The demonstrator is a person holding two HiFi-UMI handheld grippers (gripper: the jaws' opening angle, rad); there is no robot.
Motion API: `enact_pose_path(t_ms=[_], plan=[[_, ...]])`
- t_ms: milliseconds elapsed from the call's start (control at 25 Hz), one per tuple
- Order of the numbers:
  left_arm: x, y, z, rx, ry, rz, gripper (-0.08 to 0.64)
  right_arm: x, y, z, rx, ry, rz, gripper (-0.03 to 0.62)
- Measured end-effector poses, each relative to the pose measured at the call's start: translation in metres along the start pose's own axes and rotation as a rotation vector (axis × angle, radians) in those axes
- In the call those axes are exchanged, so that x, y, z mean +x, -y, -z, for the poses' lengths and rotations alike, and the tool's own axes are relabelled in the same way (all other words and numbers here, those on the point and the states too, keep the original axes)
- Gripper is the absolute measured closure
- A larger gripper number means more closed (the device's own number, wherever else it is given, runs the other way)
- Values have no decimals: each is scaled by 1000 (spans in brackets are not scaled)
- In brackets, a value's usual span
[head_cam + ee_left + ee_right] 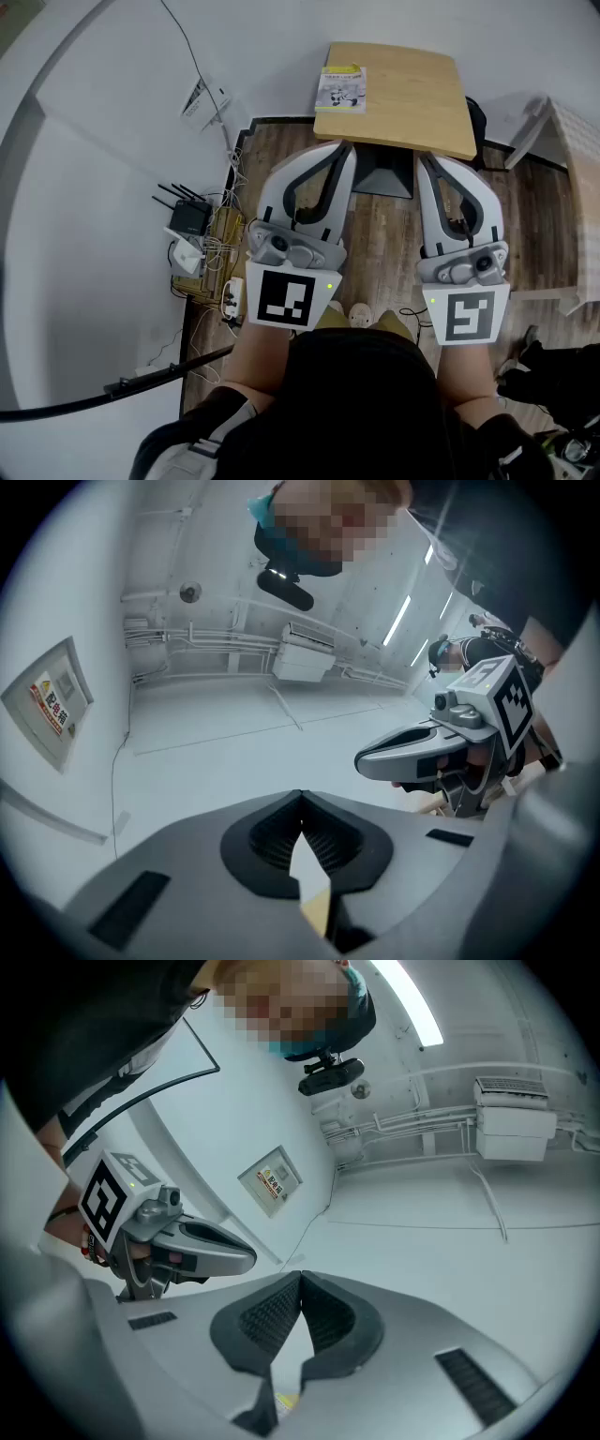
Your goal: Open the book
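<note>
The book lies closed and flat at the far left corner of the wooden tabletop, well apart from both grippers. The left gripper and right gripper are held near the body, each with jaws pressed together on nothing. The step in hand looks like the reach: bring both forward and down, part one gripper's jaws, pinch only the cover at its free edge, and let the other pin the book.
</note>
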State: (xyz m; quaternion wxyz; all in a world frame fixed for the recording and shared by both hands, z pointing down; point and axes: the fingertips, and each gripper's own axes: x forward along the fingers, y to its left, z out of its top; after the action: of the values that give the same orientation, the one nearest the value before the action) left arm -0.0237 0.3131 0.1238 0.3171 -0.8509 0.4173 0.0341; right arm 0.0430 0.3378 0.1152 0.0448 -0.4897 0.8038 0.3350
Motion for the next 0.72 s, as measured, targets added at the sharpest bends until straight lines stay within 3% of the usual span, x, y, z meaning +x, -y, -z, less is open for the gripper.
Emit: enact_pose_path(t_ms=[720], plan=[[1, 1, 4, -12, -27, 3, 549, -3, -2, -1, 20, 1, -16, 561]])
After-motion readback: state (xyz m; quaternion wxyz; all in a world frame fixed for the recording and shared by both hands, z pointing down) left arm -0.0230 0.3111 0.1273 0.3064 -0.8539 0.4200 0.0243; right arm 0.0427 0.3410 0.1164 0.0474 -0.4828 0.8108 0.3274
